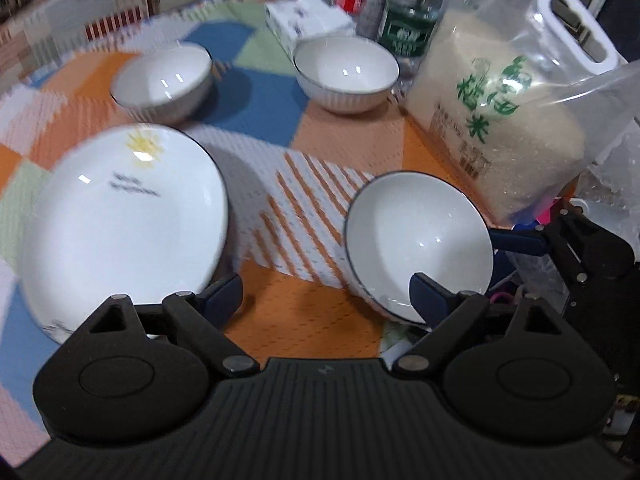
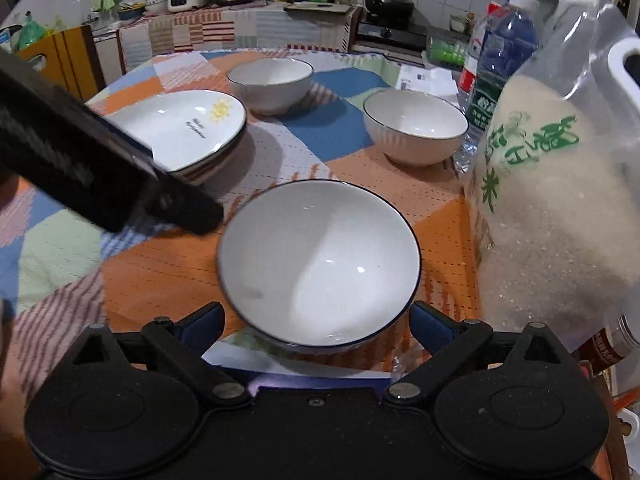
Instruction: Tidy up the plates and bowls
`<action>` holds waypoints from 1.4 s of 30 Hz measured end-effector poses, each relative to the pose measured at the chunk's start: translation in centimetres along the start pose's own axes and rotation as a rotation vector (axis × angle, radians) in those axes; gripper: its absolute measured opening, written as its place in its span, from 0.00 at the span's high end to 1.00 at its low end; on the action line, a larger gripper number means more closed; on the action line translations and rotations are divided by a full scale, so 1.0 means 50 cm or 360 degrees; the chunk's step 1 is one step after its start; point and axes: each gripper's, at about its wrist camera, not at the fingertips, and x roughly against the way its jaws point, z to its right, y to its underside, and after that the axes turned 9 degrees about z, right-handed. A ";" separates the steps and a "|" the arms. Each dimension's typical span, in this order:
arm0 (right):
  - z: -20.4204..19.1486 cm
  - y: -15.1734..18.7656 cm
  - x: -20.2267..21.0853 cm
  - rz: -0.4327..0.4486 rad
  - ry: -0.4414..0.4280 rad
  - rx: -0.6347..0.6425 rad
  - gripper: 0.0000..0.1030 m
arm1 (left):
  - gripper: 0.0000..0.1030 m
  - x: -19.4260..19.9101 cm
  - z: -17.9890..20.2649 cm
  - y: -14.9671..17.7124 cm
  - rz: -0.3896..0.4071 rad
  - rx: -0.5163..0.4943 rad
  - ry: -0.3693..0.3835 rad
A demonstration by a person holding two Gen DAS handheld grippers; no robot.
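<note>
A white bowl with a dark rim (image 2: 320, 264) sits near the table's front edge. Its near side lies between the fingers of my right gripper (image 2: 316, 322), which is open and whose pads stand clear of the rim. In the left wrist view the same bowl (image 1: 420, 248) is at the right and a white plate with a sun print (image 1: 120, 216) at the left. My left gripper (image 1: 326, 298) hangs open over the orange cloth between them, holding nothing. Two more white bowls (image 1: 164, 80) (image 1: 346, 72) stand farther back. The plate (image 2: 180, 128) tops a low stack.
A clear bag of rice (image 2: 552, 208) stands close on the right of the near bowl. Water bottles (image 2: 504, 48) and a tissue pack (image 1: 308, 20) crowd the back right. The left gripper's black body (image 2: 100, 168) crosses the right wrist view. A patchwork cloth (image 2: 160, 264) covers the round table.
</note>
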 end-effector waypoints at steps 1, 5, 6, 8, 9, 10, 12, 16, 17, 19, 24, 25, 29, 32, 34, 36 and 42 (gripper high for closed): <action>0.002 0.000 -0.005 0.0003 -0.0005 0.0001 0.02 | 0.14 -0.011 0.001 0.003 -0.0014 0.0024 0.0022; 0.008 -0.001 -0.027 0.0003 -0.0046 0.0026 0.00 | 0.41 -0.043 0.004 0.012 -0.0025 0.0083 0.0073; 0.008 0.000 -0.030 0.0014 -0.0054 0.0037 0.00 | 0.54 -0.048 0.004 0.013 -0.0028 0.0087 0.0085; 0.012 0.000 -0.034 0.0032 -0.0074 0.0039 0.00 | 0.74 -0.056 0.004 0.017 -0.0030 0.0105 0.0113; 0.014 0.000 -0.036 0.0040 -0.0083 0.0035 0.00 | 0.79 -0.059 0.004 0.017 -0.0031 0.0126 0.0150; 0.015 0.001 -0.037 0.0046 -0.0093 0.0030 0.00 | 0.80 -0.059 0.004 0.017 -0.0028 0.0146 0.0153; 0.019 0.002 -0.038 0.0049 -0.0110 0.0017 0.00 | 0.81 -0.058 0.007 0.016 -0.0040 0.0144 0.0148; 0.016 0.000 -0.036 0.0039 -0.0120 -0.0018 0.00 | 0.81 -0.042 0.004 0.012 -0.0062 0.0137 0.0162; 0.016 -0.002 -0.033 0.0040 -0.0132 -0.0041 0.00 | 0.81 -0.035 0.001 0.011 -0.0062 0.0137 0.0170; 0.008 -0.006 -0.024 0.0049 -0.0138 -0.0047 0.00 | 0.81 -0.017 -0.008 0.010 -0.0078 0.0150 0.0180; -0.029 -0.018 0.006 0.0095 -0.0175 -0.0011 0.00 | 0.81 0.036 -0.034 0.015 -0.0090 0.0187 0.0171; -0.035 -0.021 0.011 0.0101 -0.0180 -0.0010 0.00 | 0.81 0.047 -0.037 0.017 -0.0089 0.0182 0.0166; -0.072 -0.031 0.029 0.0116 -0.0200 0.0028 0.00 | 0.81 0.089 -0.051 0.030 -0.0098 0.0174 0.0137; -0.102 -0.036 0.042 0.0115 -0.0220 0.0066 0.00 | 0.81 0.116 -0.069 0.044 -0.0119 0.0177 0.0129; -0.122 -0.038 0.048 0.0101 -0.0242 0.0084 0.00 | 0.81 0.133 -0.086 0.058 -0.0130 0.0198 0.0128; -0.142 -0.037 0.052 0.0092 -0.0270 0.0099 0.00 | 0.81 0.147 -0.100 0.071 -0.0148 0.0214 0.0123; -0.197 -0.024 0.048 0.0053 -0.0340 0.0191 0.00 | 0.81 0.160 -0.132 0.118 -0.0203 0.0270 0.0088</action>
